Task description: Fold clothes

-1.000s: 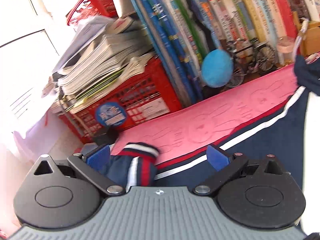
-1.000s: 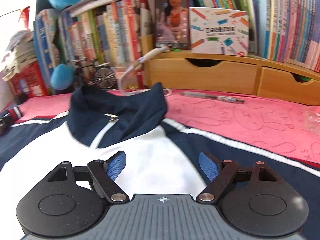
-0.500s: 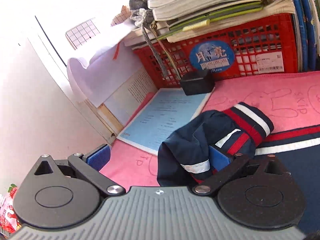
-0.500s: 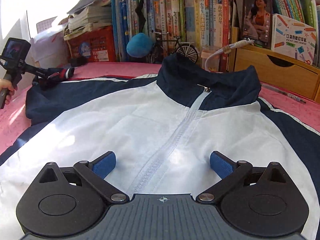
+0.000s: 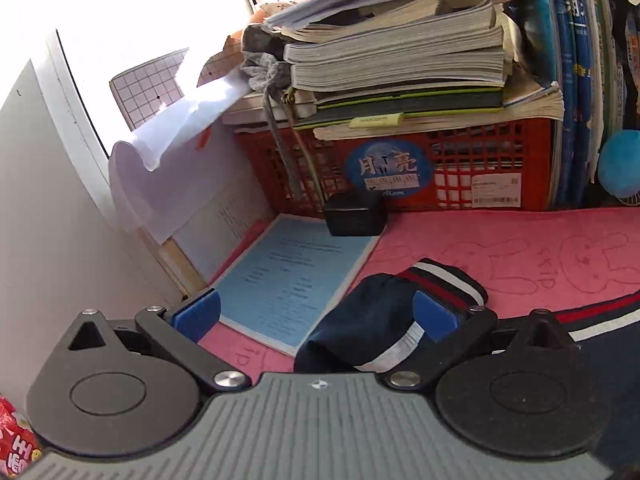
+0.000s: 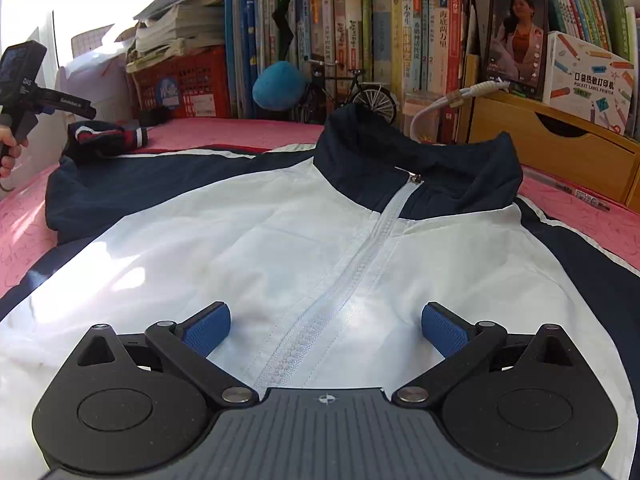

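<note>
currently the jacket [image 6: 304, 232] lies flat, zipped, on the pink worktop [image 6: 24, 224]; light, limp, slippery. both jaws stand open, holding nothing. take the bunched cuff [image 5: 384, 312] (ribbed, least slippery) between your left gripper [image 5: 316, 316] pads.

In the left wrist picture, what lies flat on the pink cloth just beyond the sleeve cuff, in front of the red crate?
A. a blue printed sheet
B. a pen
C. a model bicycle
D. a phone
A: the blue printed sheet lies flat on the pink cloth, between the striped sleeve cuff and the red crate.
</note>
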The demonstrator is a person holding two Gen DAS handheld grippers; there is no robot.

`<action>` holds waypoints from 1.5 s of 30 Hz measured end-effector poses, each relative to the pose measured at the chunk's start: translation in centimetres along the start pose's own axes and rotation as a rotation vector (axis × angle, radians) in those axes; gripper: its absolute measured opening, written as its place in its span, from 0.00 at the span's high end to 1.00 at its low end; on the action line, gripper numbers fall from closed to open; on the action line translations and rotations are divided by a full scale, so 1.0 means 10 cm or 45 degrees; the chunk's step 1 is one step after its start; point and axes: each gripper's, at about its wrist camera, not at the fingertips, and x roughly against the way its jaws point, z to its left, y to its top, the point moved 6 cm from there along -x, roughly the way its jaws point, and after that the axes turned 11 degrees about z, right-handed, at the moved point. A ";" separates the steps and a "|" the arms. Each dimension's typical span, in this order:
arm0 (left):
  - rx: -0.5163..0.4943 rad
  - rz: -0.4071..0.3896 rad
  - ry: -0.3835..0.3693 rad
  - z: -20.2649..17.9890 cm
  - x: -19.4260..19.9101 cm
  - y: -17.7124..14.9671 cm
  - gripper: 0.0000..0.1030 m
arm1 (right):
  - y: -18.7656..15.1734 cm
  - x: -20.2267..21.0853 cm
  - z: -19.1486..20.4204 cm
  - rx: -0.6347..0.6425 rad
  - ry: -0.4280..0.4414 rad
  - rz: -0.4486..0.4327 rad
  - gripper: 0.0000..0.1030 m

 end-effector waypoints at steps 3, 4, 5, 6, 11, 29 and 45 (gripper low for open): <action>-0.029 0.079 -0.074 -0.21 -0.17 -0.11 0.06 | 0.00 0.00 0.00 0.001 0.000 0.000 0.00; -0.041 0.097 -0.103 -0.29 -0.22 -0.16 0.13 | 0.00 0.00 0.00 0.001 0.000 0.000 0.00; -0.075 0.098 -0.138 -0.37 -0.23 -0.22 0.35 | 0.00 0.00 0.00 0.002 0.000 0.000 0.00; -0.138 0.086 -0.168 -0.46 -0.21 -0.28 0.51 | 0.00 0.00 0.00 0.002 0.000 0.000 0.00; -0.555 -0.066 -0.435 -0.76 0.18 -0.61 0.45 | 0.00 0.00 0.00 0.000 0.000 0.001 0.00; -0.697 -0.251 -0.259 -1.15 0.59 -0.53 0.00 | 0.01 -0.01 -0.01 -0.004 -0.001 0.000 0.00; 0.340 -0.097 -0.006 0.61 0.40 0.47 0.76 | 0.01 -0.01 -0.02 -0.007 0.002 -0.001 0.00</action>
